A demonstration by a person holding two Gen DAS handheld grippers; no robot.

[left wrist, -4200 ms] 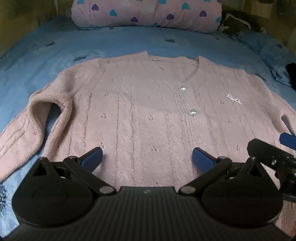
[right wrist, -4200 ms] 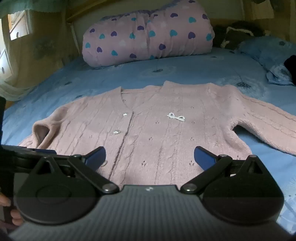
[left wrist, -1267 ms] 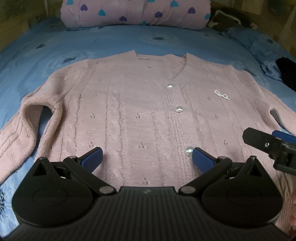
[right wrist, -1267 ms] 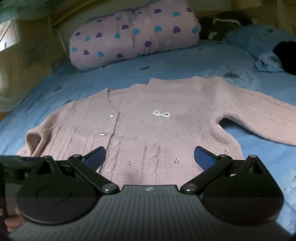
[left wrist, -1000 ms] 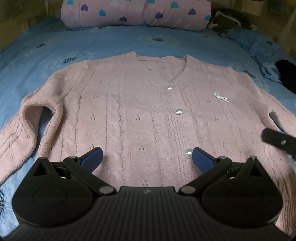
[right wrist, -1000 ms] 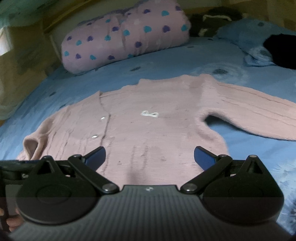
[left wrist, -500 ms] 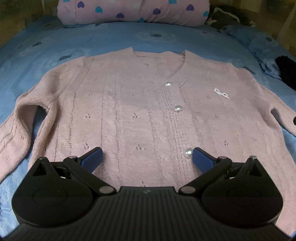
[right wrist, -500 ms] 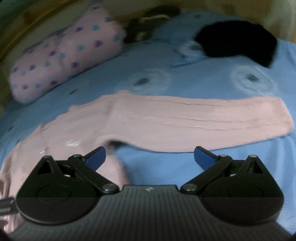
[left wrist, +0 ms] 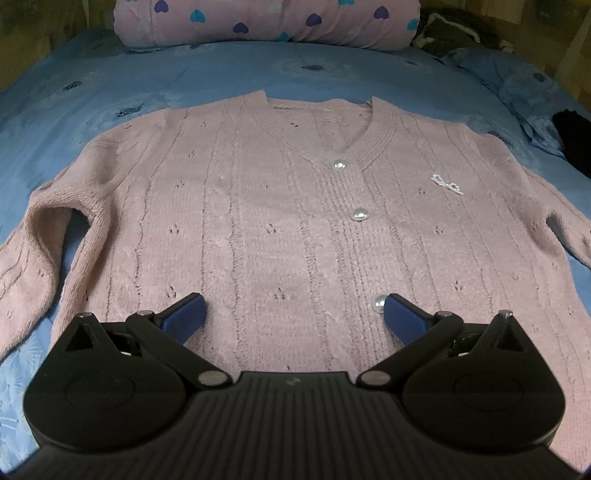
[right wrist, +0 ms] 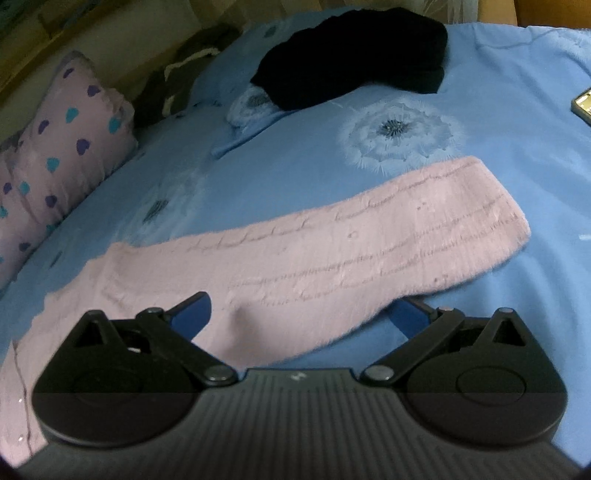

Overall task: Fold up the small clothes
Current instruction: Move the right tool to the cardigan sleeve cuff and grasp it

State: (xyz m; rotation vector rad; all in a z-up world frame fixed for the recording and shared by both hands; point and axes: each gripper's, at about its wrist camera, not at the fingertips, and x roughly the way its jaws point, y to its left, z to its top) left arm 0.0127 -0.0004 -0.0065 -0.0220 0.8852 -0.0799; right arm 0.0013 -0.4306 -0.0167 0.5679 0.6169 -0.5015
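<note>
A pink cable-knit cardigan [left wrist: 280, 221] is spread flat on the blue bedsheet [right wrist: 517, 110]. Both the left gripper [left wrist: 293, 314] and right gripper [right wrist: 303, 312] are held wide. The outstretched sleeve [right wrist: 369, 243] could be bunched if only its fuzzy edge is pinched.

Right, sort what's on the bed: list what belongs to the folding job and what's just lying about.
Part of the job:
- pink cardigan, spread flat, buttoned
- its outstretched sleeve, in front of the right gripper
- left gripper, open over the hem

Just lying about:
- heart-print pillow
- black garment
- phone at the edge
- blue bedsheet
</note>
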